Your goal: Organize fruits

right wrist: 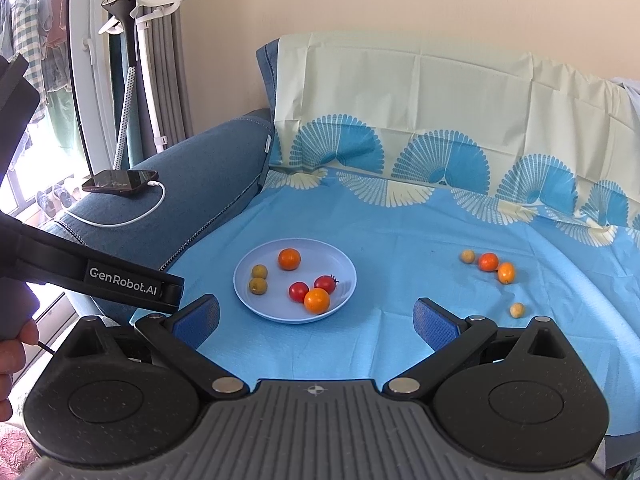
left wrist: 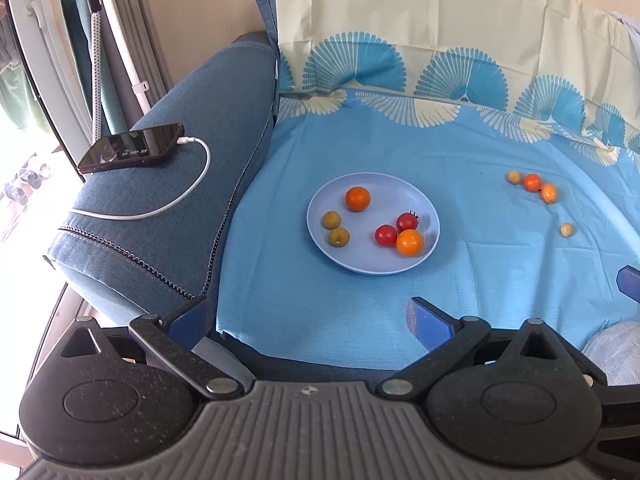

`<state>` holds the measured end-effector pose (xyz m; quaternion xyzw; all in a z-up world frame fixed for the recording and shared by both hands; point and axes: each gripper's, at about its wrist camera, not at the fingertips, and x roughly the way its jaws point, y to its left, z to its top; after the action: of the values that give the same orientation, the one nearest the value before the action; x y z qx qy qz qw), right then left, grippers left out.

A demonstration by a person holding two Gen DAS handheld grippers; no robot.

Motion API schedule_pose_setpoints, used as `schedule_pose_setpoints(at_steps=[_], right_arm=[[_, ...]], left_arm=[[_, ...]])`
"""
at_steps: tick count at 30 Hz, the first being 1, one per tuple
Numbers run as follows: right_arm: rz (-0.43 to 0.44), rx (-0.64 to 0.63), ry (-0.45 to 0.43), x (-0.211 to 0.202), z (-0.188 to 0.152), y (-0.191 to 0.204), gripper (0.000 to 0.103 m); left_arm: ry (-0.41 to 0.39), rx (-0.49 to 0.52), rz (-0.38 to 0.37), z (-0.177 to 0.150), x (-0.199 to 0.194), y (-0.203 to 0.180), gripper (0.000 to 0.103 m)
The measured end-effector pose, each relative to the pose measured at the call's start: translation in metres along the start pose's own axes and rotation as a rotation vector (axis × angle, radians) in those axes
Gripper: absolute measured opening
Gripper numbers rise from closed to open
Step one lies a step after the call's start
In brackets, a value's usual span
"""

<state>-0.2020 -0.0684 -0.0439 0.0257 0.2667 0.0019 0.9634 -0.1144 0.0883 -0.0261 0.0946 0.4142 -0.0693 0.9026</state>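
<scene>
While round and glossy, six fruits [left wrist: 409, 242] on plate [left wrist: 360, 264].

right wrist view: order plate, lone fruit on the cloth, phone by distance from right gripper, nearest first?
From the right gripper:
1. Plate, just ahead, slightly left.
2. Lone fruit, on the cloth to the right; close to the plate's distance, order not certain.
3. Phone, far left on the sofa arm.

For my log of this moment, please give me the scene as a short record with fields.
surface: blue patterned cloth over a sofa
plate: six fruits, two oranges, two cherry tomatoes, two brownish-green fruits
loose fruits: four on the cloth, right of the plate
left gripper: open, empty
right gripper: open, empty
armrest: phone on charging cable
</scene>
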Motion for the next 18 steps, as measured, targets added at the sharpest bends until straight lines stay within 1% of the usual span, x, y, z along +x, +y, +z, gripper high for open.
schedule_pose_setpoints(at_steps=[18], right_arm=[[0.001, 0.037, 0.05, 0.026, -0.003, -0.016, 0.102]], left_arm=[[0.064, 0.034, 0.005, 0.012, 0.028, -0.013, 0.103]])
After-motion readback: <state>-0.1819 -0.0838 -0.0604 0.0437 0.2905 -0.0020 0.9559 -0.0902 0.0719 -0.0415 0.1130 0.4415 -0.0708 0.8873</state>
